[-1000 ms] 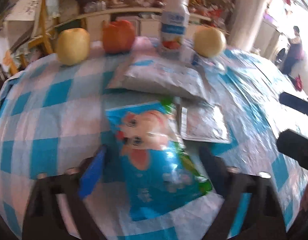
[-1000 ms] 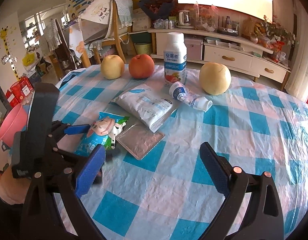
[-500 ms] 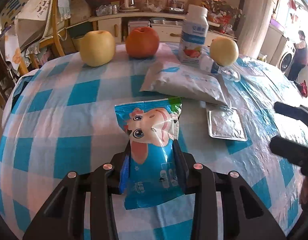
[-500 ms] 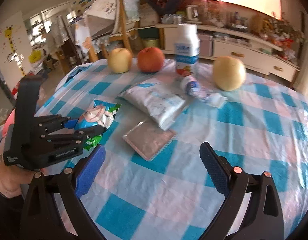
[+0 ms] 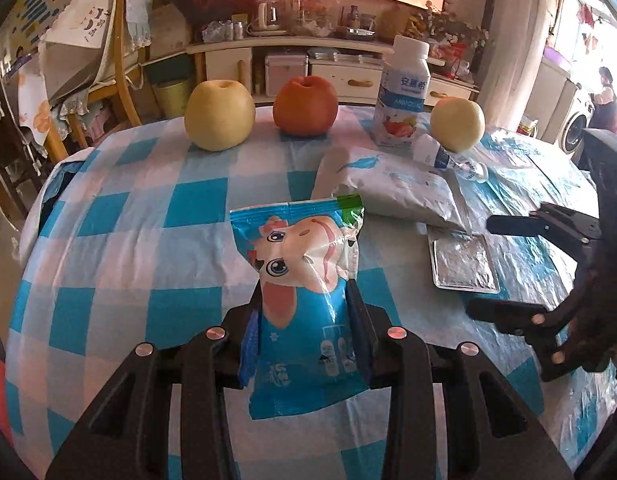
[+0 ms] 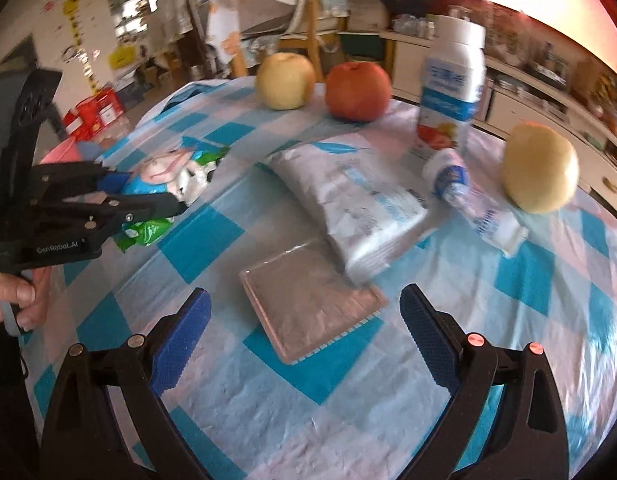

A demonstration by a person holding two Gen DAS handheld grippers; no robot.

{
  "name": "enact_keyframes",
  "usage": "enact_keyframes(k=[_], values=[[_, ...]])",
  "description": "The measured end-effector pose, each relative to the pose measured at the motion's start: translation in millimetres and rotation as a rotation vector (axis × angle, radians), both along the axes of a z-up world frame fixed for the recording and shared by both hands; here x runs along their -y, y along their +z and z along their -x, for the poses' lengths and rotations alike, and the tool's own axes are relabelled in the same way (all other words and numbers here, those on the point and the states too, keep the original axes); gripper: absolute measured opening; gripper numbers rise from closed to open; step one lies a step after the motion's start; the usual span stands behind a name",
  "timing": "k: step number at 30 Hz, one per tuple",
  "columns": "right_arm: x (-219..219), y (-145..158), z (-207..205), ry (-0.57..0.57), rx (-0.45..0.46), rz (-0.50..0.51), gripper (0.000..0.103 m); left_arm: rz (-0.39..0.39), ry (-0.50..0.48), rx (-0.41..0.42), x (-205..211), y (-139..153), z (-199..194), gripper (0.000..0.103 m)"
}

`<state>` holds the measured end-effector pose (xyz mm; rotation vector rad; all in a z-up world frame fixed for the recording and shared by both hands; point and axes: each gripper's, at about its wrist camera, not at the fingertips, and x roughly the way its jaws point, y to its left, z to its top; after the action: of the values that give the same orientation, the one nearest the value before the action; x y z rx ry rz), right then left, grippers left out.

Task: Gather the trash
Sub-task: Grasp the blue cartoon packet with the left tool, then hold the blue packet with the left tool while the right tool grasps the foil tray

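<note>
Left gripper [image 5: 304,320] clamped on crinkly blue cartoon snack wrapper [image 5: 304,280]; right gripper [image 6: 304,320] agape above flat silver foil packet [image 6: 312,300]. Lift wrapper straight, squeezing firmly.

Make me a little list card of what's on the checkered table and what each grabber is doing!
left gripper: shut on the blue cartoon snack bag
right gripper: open, holding nothing, just short of the silver foil packet
white pouch: lying flat beside the foil packet
small tipped bottle: on its side
tall yogurt bottle: upright
fruit: two yellow pears, one red apple
table: blue and white checked cloth
</note>
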<state>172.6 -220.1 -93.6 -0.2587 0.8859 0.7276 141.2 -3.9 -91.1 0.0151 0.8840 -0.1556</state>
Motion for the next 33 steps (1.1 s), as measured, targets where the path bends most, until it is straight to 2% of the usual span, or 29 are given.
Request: enact_keyframes(k=[4,9,10,11,12,13,26,33], values=[[-7.0,-6.5,-12.1,0.032,-0.016,0.049,0.096,0.000,0.002,0.001,0.1,0.2,0.5,0.039],[-8.7,-7.9,-16.0,0.055,-0.021,0.051,0.095,0.002,0.009,-0.002,-1.0,-1.0,-0.3,0.039],[-9.3,-7.6,-16.0,0.055,-0.015,0.060,0.090,0.002,0.009,-0.003,-1.1,-0.9,-0.5,0.039],[-9.6,-5.2,-16.2,0.048,-0.002,0.070,0.074,0.002,0.007,-0.002,-1.0,-0.8,-0.2,0.039],[-9.1,-3.4,-17.6,0.044,-0.013,0.063,0.068,0.001,0.007,0.001,-1.4,-0.4,0.0,0.039],[-8.2,-2.2,-18.8,0.042,-0.039,0.043,0.066,0.002,0.007,0.002,-1.7,-0.3,-0.3,0.039],[-14.4,4.0,3.1,0.060,-0.058,0.068,0.064,0.012,0.017,0.017,-10.1,7.3,-0.4,0.039],[-10.6,27.6,23.8,0.045,-0.022,0.041,0.063,0.005,0.012,0.036,-10.4,14.0,4.7,0.039]])
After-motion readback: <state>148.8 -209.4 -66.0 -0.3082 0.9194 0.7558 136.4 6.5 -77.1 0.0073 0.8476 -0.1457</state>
